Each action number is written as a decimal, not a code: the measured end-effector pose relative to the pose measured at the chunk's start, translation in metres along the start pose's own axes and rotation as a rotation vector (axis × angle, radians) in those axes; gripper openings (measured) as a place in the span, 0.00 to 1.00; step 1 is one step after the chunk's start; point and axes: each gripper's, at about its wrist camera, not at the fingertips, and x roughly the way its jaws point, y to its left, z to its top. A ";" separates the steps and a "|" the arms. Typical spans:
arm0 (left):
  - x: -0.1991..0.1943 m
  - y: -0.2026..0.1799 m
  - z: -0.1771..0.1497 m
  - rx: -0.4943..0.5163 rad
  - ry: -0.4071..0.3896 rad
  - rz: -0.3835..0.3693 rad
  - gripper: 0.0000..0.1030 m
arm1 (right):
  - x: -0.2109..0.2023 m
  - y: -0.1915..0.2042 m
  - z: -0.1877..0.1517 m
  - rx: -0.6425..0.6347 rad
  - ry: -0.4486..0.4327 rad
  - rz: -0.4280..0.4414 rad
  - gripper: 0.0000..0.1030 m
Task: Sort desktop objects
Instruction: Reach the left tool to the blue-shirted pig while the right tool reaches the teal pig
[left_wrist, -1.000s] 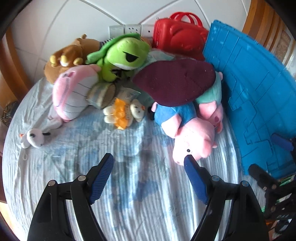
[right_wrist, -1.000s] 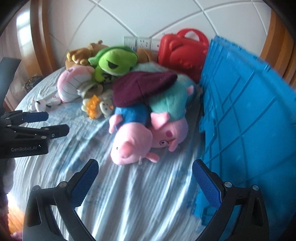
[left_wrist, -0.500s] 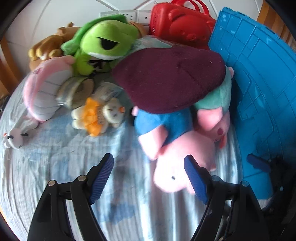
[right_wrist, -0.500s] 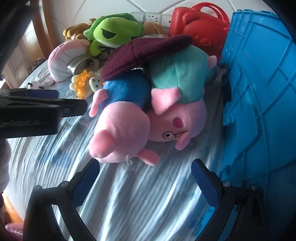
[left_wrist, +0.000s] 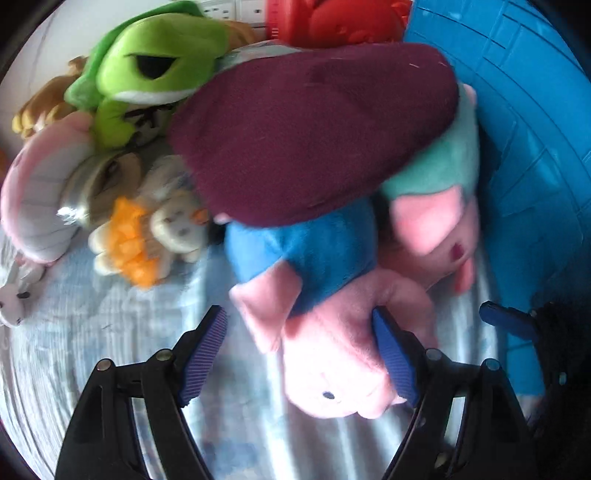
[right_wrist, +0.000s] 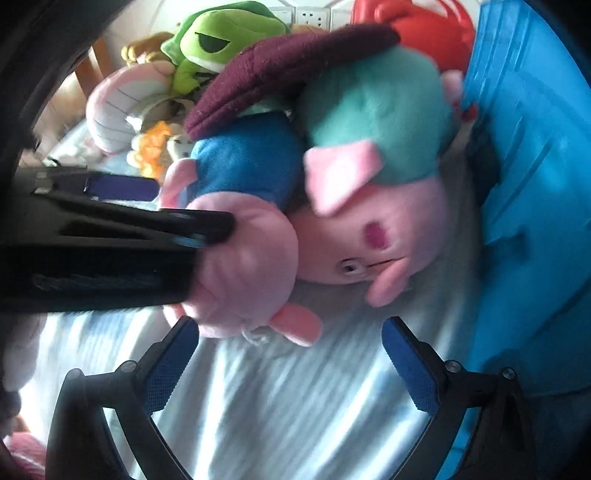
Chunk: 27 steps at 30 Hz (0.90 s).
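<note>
A pile of plush toys lies on a light blue sheet. A pink pig in a blue shirt lies at the front. A second pink pig in a teal shirt lies beside it, under a maroon plush. My left gripper is open with the blue-shirt pig's head between its fingers, the right finger touching it. My right gripper is open, just in front of both pigs' heads, holding nothing.
A blue plastic crate stands on the right. A red case is at the back. A green frog plush, a pink shell plush, an orange-and-cream plush and a small white toy lie to the left.
Both grippers have moved forward toward the pile. The left gripper now straddles the blue-shirt pig's head. The right gripper has come close to the pigs' heads.
</note>
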 end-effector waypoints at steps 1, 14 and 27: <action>-0.007 0.010 -0.004 0.005 -0.016 0.037 0.79 | 0.002 0.001 -0.001 0.005 0.005 0.020 0.97; -0.040 0.144 -0.052 -0.218 -0.001 0.158 0.71 | 0.003 0.056 0.028 -0.010 -0.030 0.286 0.90; -0.072 0.176 -0.072 -0.207 -0.081 0.103 0.71 | -0.013 0.129 0.032 -0.132 -0.067 0.225 0.91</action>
